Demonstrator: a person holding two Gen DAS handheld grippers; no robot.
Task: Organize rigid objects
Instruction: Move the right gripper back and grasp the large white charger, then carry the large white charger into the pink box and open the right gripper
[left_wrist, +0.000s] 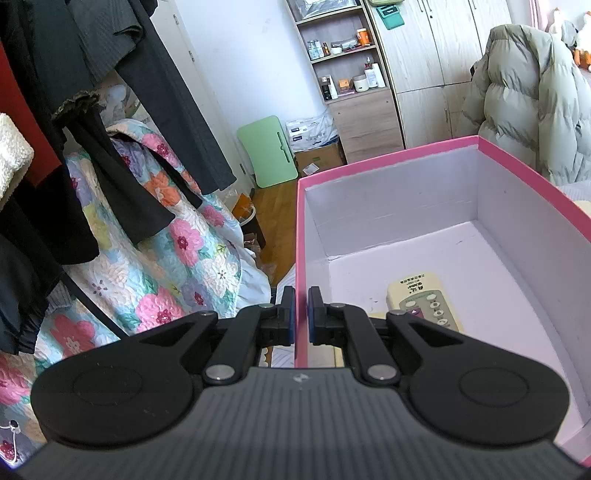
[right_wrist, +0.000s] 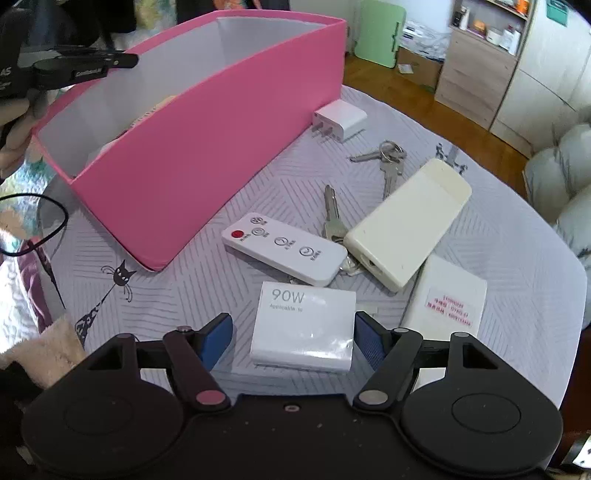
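— Two grippers, one pink box (right_wrist: 207, 147) on the grey quilted cover (right_wrist: 498, 236): what is each doing?

— My left gripper (left_wrist: 301, 314) is clenched on the box's near wall, pads either side of the pink rim, steadying it. Inside lies a beige remote (left_wrist: 424, 299). My right gripper (right_wrist: 293, 341) stands released, its blue pads spread either side of the white 90W charger block (right_wrist: 304, 328) and, as far as I can tell, not pressing it.

— How will that block handle?

— Rigid and compact, I judge, fairly dense, with a glossy, slippery shell. I would take it by its two flat side faces, centred, so it cannot twist.

— And the rest?

— Still outside the box: a cream case (right_wrist: 410, 225), a white remote (right_wrist: 284, 249), a small plug adapter (right_wrist: 340, 120), and the keys (right_wrist: 388, 157), smallest and fiddliest.
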